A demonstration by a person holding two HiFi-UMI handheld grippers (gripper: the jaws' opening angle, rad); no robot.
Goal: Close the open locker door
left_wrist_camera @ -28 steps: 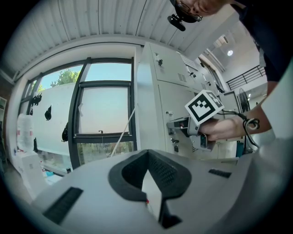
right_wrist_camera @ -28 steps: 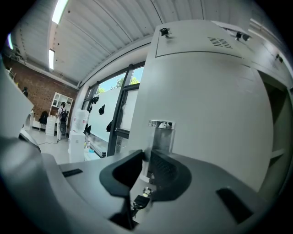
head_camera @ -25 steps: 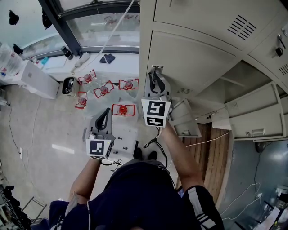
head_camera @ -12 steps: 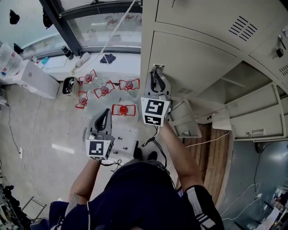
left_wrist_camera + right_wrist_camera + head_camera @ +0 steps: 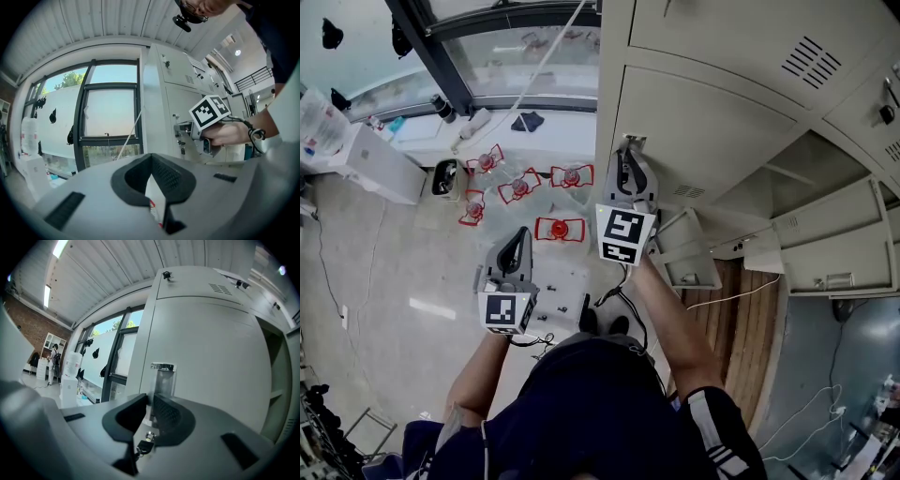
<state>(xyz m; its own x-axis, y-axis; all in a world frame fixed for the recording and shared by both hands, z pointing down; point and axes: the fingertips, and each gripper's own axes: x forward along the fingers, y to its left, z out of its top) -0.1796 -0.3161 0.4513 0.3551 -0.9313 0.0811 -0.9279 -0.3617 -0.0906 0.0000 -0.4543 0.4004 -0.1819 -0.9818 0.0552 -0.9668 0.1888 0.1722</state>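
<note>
The beige locker door [image 5: 703, 127] looks flush with the cabinet front in the head view. Its metal latch handle [image 5: 162, 376] stands just beyond my right gripper [image 5: 151, 404], and a small key [image 5: 143, 446] hangs below the lock. The right gripper [image 5: 626, 159] points level at that latch [image 5: 629, 142]; its jaws are nearly together on a thin pale part of the latch. My left gripper [image 5: 518, 246] hangs in the air to the left, away from the lockers. The left gripper [image 5: 151, 159] has its jaws touching at the tips with nothing held.
A lower locker door [image 5: 684, 253] stands open beside my right forearm. Open compartments [image 5: 825, 164] lie to the right. Red-framed bottles [image 5: 520, 187] and a white box [image 5: 380, 164] sit on the floor by the window [image 5: 516, 56]. A cable [image 5: 736, 291] runs across the wooden floor.
</note>
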